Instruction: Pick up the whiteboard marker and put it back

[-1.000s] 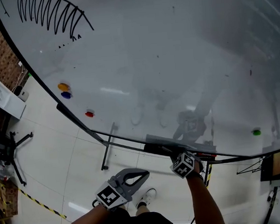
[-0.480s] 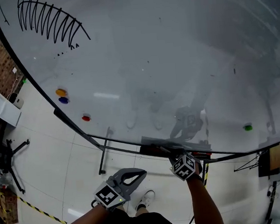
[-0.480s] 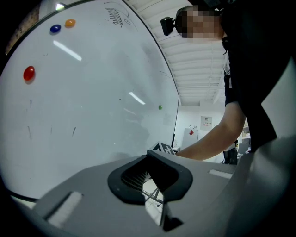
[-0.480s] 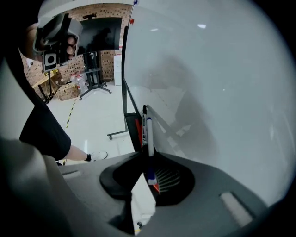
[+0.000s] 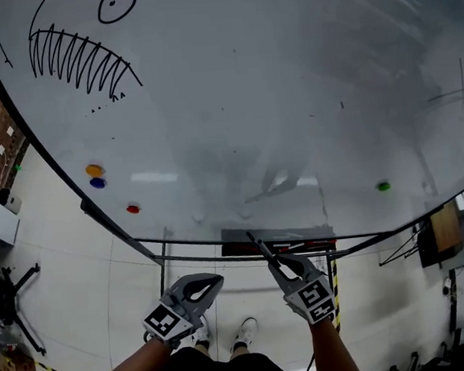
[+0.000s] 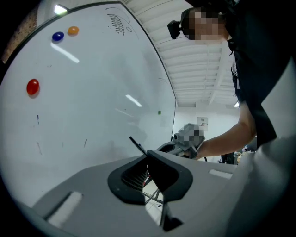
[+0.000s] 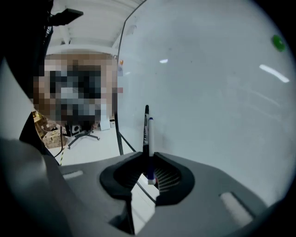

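Note:
The whiteboard marker [image 5: 261, 250], slim and dark with a white label, is clamped at its lower end in my right gripper [image 5: 276, 264]. It slants up and left toward the whiteboard [image 5: 273, 96], above the marker tray [image 5: 309, 234]. In the right gripper view the marker [image 7: 148, 132] stands upright out of the right gripper [image 7: 149, 159], whose jaws press on it. My left gripper [image 5: 217, 280] hangs lower left of the tray, tips together, nothing in it. The left gripper view shows the left gripper [image 6: 148, 155] and, beyond it, the marker [image 6: 137, 145].
Orange [image 5: 93, 170], blue [image 5: 97, 183], red [image 5: 132, 208] and green [image 5: 384, 185] magnets stick to the board. A black toothed drawing [image 5: 75, 57] fills its upper left. The board's stand legs [image 5: 164, 267] and the person's shoe [image 5: 246, 329] are below.
My right gripper has risen off the tray and drawn back toward the person, carrying the marker, which now points up at the board. The left gripper has hardly shifted.

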`<control>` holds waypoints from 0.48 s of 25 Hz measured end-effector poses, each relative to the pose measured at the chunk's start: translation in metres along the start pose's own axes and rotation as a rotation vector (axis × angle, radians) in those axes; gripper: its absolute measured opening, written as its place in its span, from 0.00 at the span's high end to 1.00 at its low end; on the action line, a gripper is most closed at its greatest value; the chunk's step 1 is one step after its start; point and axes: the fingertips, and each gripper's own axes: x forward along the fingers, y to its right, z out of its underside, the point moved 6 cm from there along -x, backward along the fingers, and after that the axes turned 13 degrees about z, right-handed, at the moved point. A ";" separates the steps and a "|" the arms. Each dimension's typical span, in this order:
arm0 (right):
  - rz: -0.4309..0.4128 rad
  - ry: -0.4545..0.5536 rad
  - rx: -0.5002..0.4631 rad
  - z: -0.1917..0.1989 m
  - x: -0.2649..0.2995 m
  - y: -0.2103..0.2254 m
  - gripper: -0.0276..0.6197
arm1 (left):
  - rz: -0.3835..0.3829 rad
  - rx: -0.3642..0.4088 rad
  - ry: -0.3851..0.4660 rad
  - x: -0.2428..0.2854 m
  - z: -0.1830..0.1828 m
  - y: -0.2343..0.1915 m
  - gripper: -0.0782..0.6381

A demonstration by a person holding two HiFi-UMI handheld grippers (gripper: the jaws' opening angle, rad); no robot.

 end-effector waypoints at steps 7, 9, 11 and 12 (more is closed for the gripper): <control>0.076 0.168 0.107 -0.019 -0.091 -0.041 0.85 | 0.108 0.024 -0.002 -0.002 -0.006 0.034 0.89; 0.093 0.214 0.141 -0.022 -0.116 -0.052 0.85 | 0.125 0.047 0.004 -0.002 -0.010 0.052 0.89; 0.104 0.258 0.179 -0.021 -0.140 -0.061 0.85 | 0.132 0.067 0.016 -0.002 -0.016 0.072 0.89; 0.108 0.279 0.194 -0.019 -0.152 -0.064 0.85 | 0.131 0.072 0.025 -0.002 -0.019 0.083 0.89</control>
